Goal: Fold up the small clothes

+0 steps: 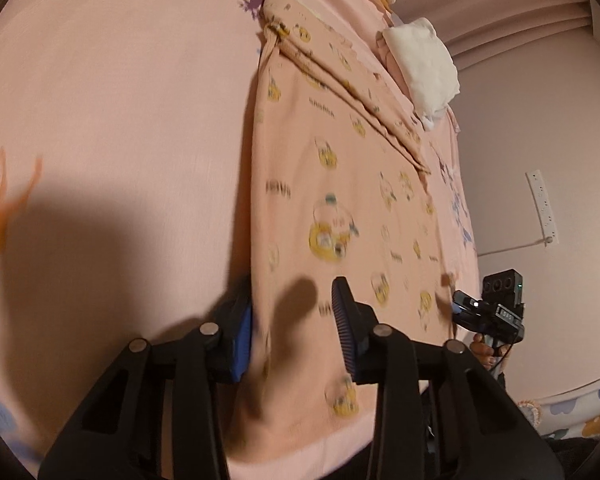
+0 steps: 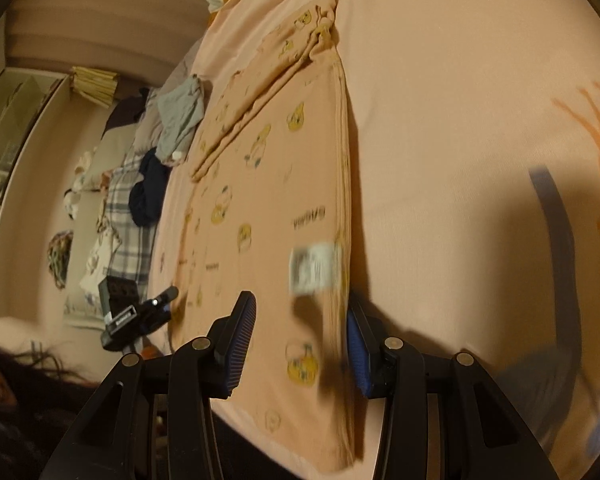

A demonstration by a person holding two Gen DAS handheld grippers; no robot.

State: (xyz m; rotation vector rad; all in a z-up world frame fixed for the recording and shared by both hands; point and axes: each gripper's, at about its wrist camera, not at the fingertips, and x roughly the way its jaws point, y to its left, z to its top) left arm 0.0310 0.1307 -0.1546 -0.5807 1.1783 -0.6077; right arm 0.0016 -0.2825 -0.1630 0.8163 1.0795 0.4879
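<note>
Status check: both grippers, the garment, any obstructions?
Left gripper open, right gripper open, both straddling hem corners. Peach printed garment flat on bedsheet, sleeve folded in. Nothing blocking.

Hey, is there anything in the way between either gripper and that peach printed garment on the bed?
Nothing visible. The left gripper stands open over one side edge of the peach garment, and the right gripper stands open over the opposite edge by the white label. The other clothes lie off to the side.
</note>
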